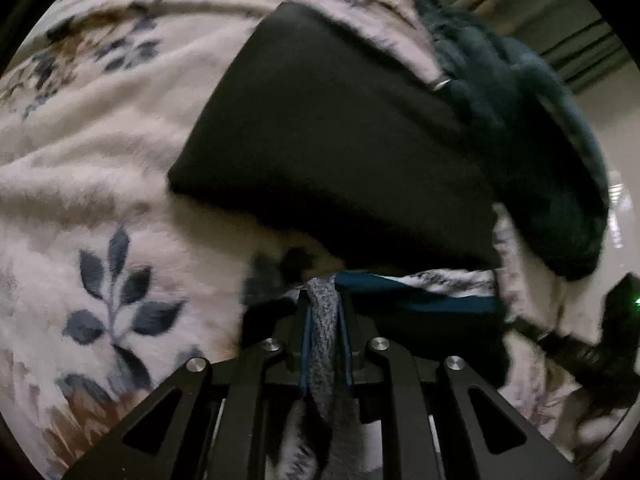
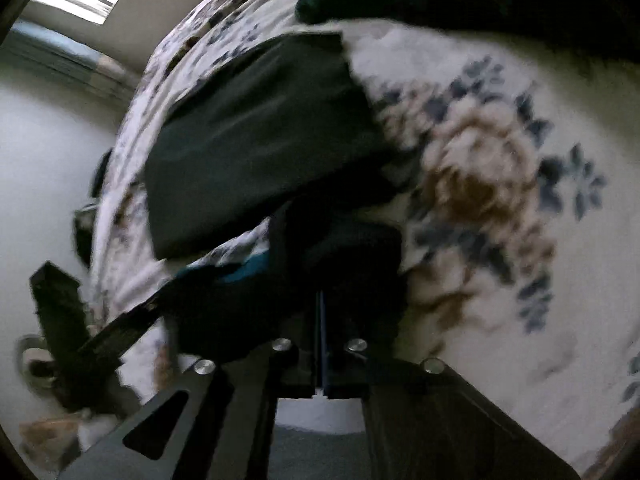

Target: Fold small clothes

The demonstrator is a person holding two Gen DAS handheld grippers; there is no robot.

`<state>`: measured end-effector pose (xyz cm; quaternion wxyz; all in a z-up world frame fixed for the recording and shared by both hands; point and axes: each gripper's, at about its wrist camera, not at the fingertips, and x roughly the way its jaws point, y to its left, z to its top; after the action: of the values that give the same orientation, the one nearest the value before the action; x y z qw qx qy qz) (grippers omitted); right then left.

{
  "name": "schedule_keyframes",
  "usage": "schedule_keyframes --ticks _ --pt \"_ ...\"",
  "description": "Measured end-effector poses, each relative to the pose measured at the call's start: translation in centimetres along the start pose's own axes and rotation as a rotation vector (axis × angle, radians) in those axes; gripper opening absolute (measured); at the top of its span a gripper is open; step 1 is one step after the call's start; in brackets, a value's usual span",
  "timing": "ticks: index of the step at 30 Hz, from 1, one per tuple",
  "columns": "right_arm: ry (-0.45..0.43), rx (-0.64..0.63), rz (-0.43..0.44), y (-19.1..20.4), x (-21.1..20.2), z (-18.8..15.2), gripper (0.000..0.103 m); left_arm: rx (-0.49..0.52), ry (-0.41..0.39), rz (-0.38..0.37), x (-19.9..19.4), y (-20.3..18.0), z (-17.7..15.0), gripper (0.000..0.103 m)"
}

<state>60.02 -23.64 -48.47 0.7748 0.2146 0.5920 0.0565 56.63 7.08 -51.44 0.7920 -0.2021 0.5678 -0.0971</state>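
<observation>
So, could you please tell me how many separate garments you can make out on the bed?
3: a black garment spread on the floral blanket, a dark teal fuzzy one heaped beyond it, and a grey knit piece pinched in the left gripper. Others may be hidden.

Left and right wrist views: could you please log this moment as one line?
left gripper: shut on grey fabric | right gripper: shut on dark cloth | black garment on floral blanket

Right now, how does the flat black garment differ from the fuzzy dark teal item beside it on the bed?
The flat black garment is smooth and lies spread in a neat flat shape; the fuzzy dark teal item is shaggy and bunched in a heap. The black one lies mid-blanket, the teal one at the edge. Both rest on the floral fleece blanket.
</observation>
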Motion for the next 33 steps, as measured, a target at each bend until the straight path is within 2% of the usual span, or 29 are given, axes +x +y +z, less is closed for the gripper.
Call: schedule_keyframes --ticks 2,4,5,6,7,8,9,10,11,13,14,15,16,18,19,22,25,26,27,29,31,33 --pt "0.006 0.056 -0.052 -1.6 0.7 1.0 0.0 -0.024 0.026 -0.013 0.8 0.7 0.1 0.012" --pt "0.077 0.095 0.002 -2.5 1.5 1.6 0.0 -0.081 0.044 -0.088 0.5 1.2 0.5 0.016" --pt "0.09 0.105 0.045 -2.5 1.3 1.7 0.0 -0.116 0.04 -0.107 -0.1 1.6 0.6 0.028" --pt "0.093 0.108 0.082 -2.4 0.9 1.8 0.001 -0.135 0.032 -0.129 -0.5 1.8 0.7 0.032" --pt "0.094 0.102 0.11 -2.1 0.4 1.9 0.005 -0.164 0.015 -0.173 -1.3 2.1 0.7 0.041" --pt "0.09 0.092 0.138 -1.7 -0.1 1.8 0.018 -0.18 0.003 -0.187 -1.7 2.3 0.7 0.049" --pt "0.081 0.078 0.164 -1.2 -0.5 1.7 0.031 -0.179 -0.001 -0.184 -1.9 2.2 0.7 0.05" --pt "0.075 0.058 0.175 -0.5 -0.6 1.7 0.052 -0.165 0.006 -0.181 -1.7 1.9 0.8 0.05" --pt "0.084 0.036 0.178 0.3 -0.4 1.6 0.056 -0.146 0.021 -0.169 -1.3 1.6 0.7 0.05" --pt "0.148 0.0 0.164 1.7 1.5 1.4 0.056 -0.077 0.044 -0.101 -0.1 0.4 0.9 0.048" --pt "0.163 -0.008 0.165 2.2 2.3 1.3 0.044 -0.046 0.045 -0.065 0.4 0.0 0.8 0.043" --pt "0.157 -0.009 0.155 2.5 3.0 1.1 0.02 -0.014 0.042 -0.014 0.8 -0.3 0.6 0.036" --pt "0.145 -0.036 0.121 2.9 3.4 1.0 0.004 0.0 0.039 0.003 0.9 -0.4 0.6 0.027" --pt "0.087 -0.06 0.042 2.8 3.2 1.3 0.004 0.019 0.032 0.015 0.9 -0.3 0.6 0.024" --pt "0.089 -0.042 0.041 2.4 3.5 1.5 0.003 0.034 0.038 0.025 0.9 -0.5 0.7 0.024" --pt "0.115 -0.04 -0.015 2.2 4.6 1.3 0.003 0.003 0.04 -0.017 -0.1 -0.4 1.0 0.028" --pt "0.167 -0.007 0.043 2.3 4.3 1.1 0.005 -0.101 0.037 -0.057 -2.1 1.1 0.5 0.053" --pt "0.173 0.002 0.063 2.2 4.0 1.0 0.01 -0.122 0.036 -0.068 -2.6 1.5 0.0 0.065" --pt "0.162 0.011 0.077 2.0 3.2 0.9 0.014 -0.139 0.039 -0.072 -2.8 1.8 -0.6 0.069" --pt "0.14 0.028 0.103 1.5 2.0 0.6 0.043 -0.163 0.088 -0.085 -1.4 2.3 -1.7 0.07" --pt "0.152 0.027 0.109 1.2 1.8 0.3 0.048 -0.16 0.136 -0.073 0.4 2.0 -2.6 0.068" --pt "0.161 0.022 0.101 0.9 2.0 0.1 0.048 -0.115 0.095 -0.078 0.5 1.0 -2.9 0.065"
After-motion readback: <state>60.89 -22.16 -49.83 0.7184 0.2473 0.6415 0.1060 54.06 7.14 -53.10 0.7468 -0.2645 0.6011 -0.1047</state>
